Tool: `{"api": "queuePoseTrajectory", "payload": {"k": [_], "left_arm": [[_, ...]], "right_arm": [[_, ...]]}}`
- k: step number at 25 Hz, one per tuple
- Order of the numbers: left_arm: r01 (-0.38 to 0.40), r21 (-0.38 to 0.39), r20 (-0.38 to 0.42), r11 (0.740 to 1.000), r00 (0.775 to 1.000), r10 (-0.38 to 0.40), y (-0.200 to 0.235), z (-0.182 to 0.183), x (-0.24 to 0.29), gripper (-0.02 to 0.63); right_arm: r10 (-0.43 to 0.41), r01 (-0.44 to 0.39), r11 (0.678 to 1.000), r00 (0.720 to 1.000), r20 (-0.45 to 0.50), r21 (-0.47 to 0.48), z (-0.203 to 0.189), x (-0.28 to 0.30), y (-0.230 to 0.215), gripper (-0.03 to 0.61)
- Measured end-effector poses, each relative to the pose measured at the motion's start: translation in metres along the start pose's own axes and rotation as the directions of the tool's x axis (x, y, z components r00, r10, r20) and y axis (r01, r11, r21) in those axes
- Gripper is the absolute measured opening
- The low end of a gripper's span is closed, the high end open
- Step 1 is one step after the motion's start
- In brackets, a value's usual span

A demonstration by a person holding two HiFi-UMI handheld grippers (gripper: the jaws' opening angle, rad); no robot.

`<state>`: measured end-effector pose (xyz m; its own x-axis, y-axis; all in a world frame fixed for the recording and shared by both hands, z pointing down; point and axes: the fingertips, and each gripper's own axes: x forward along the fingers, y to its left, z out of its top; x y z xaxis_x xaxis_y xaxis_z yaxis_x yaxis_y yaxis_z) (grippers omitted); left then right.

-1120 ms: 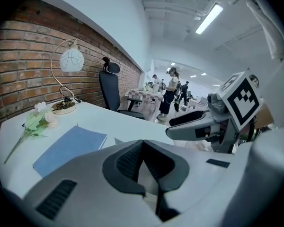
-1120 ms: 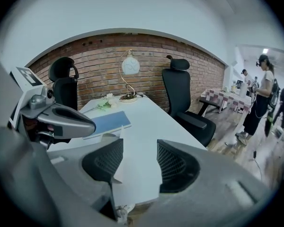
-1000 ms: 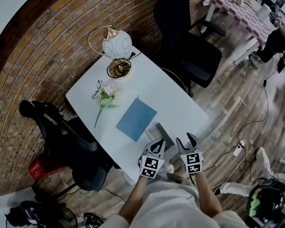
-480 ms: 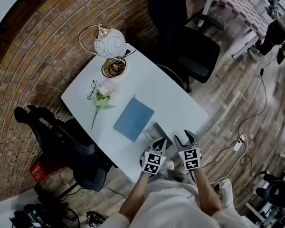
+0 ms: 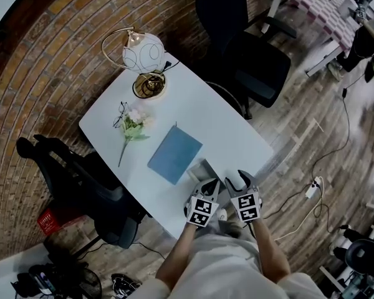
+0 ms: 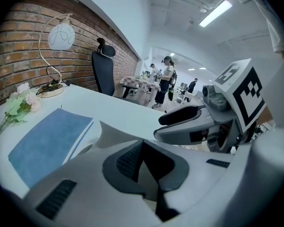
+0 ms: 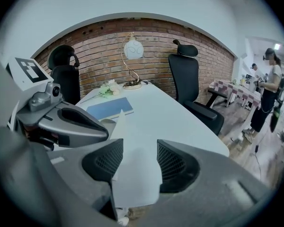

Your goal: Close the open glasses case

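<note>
The open glasses case sits at the near corner of the white table, grey inside with a pale lid standing up. My left gripper is just behind it, jaws closed tip to tip on nothing. In the left gripper view the case's pale flap rises right ahead. My right gripper hovers over the table edge beside the case, jaws open with only table top between them. From the right gripper view the pointed lid stands ahead and a little left.
A blue book lies just beyond the case, then a flower sprig, a pair of glasses and a globe lamp. Black office chairs stand at the far side and at the left. People stand in the background.
Both grippers have edged forward toward the case and the table corner. The right gripper has also drawn slightly left, nearer the left one.
</note>
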<state>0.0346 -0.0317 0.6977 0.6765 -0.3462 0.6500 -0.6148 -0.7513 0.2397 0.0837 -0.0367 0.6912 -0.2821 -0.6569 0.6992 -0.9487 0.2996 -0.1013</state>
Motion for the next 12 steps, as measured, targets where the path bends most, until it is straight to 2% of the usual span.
{"api": "queuePoseTrajectory", "payload": {"k": [12], "left_arm": [[-0.018, -0.006, 0.009, 1.0, 1.0, 0.018, -0.0013, -0.0017, -0.0018, 0.003]], "right_arm": [[0.048, -0.048, 0.998, 0.999, -0.014, -0.029, -0.0044, 0.0035, 0.0101, 0.225]]}}
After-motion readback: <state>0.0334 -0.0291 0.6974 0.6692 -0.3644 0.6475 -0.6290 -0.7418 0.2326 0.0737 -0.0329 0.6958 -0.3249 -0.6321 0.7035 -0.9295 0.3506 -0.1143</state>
